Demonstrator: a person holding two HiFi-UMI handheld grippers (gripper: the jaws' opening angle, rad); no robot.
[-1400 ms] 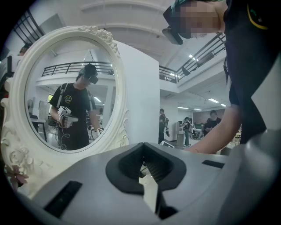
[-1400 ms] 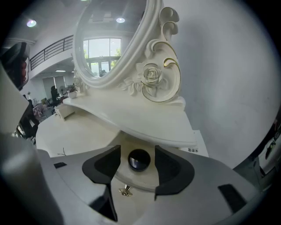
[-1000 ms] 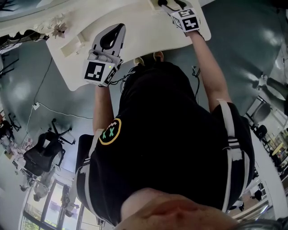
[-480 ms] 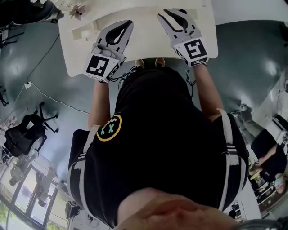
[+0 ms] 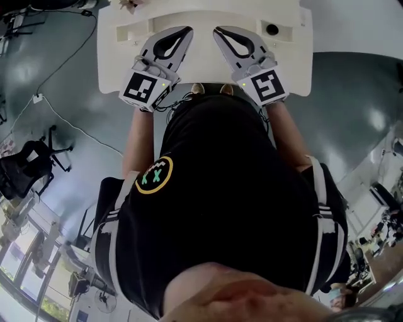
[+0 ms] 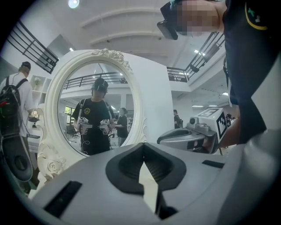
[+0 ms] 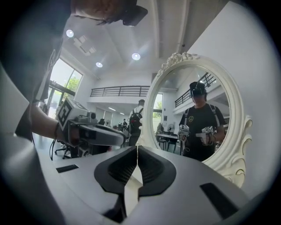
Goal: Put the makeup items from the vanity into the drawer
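Both grippers hover side by side over the white vanity top [image 5: 296, 63], pointing at its oval mirror [image 6: 94, 114]. My left gripper [image 5: 182, 30] is shut, its tips touching with nothing between them [image 6: 143, 145]. The jaws of my right gripper [image 5: 220, 30] are closing, and their tips meet on nothing [image 7: 137, 147]. One small dark round item [image 5: 272, 29] sits on the vanity just right of the right gripper. No drawer shows in any view.
The mirror's carved white frame [image 7: 235, 145] rises close ahead of both grippers and reflects the person holding them. A pale flower ornament [image 5: 130, 5] lies at the vanity's far left. Office chairs [image 5: 28, 170], cables and other people stand on the grey floor around.
My right gripper has come in from the vanity's far right corner to lie beside the left one. The head view has swung so the vanity sits centred.
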